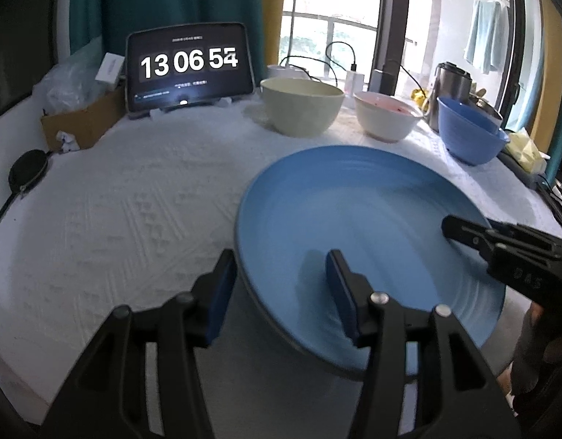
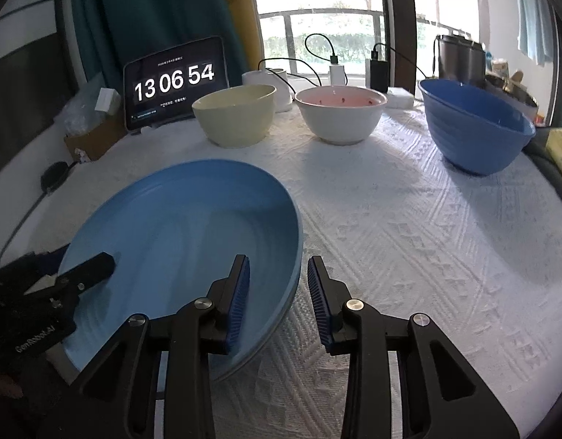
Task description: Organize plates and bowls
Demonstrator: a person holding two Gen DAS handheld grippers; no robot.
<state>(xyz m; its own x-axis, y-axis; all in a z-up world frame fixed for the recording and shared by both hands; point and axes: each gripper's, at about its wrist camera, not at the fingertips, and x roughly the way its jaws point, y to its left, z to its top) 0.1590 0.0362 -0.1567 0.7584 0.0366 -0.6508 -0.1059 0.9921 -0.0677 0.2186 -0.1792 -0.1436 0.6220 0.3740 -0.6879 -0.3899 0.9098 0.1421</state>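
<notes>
A large blue plate [image 1: 354, 219] [image 2: 178, 226] lies on the white textured tablecloth [image 1: 134, 201]. My left gripper [image 1: 281, 259] straddles the plate's left rim, one pad outside and one over the plate, with a wide gap and no pad pressing. My right gripper [image 2: 278, 259] straddles the opposite rim the same way, open. Each view shows a finger of the other gripper: a right finger [image 1: 463, 232] and a left finger [image 2: 94, 267], both over the plate. At the back stand a cream bowl [image 1: 302, 106] [image 2: 235, 115], a white bowl with a pink inside [image 1: 387, 115] [image 2: 341, 115] and a blue bowl [image 1: 471, 135] [image 2: 474, 128].
A tablet showing a clock [image 1: 189, 69] leans at the back left beside a cardboard box [image 1: 83, 120]. Chargers with cables and a steel jug [image 1: 451, 84] line the window side. A yellow pack [image 1: 525, 150] sits at the right edge, a black round pouch [image 1: 26, 172] at the left.
</notes>
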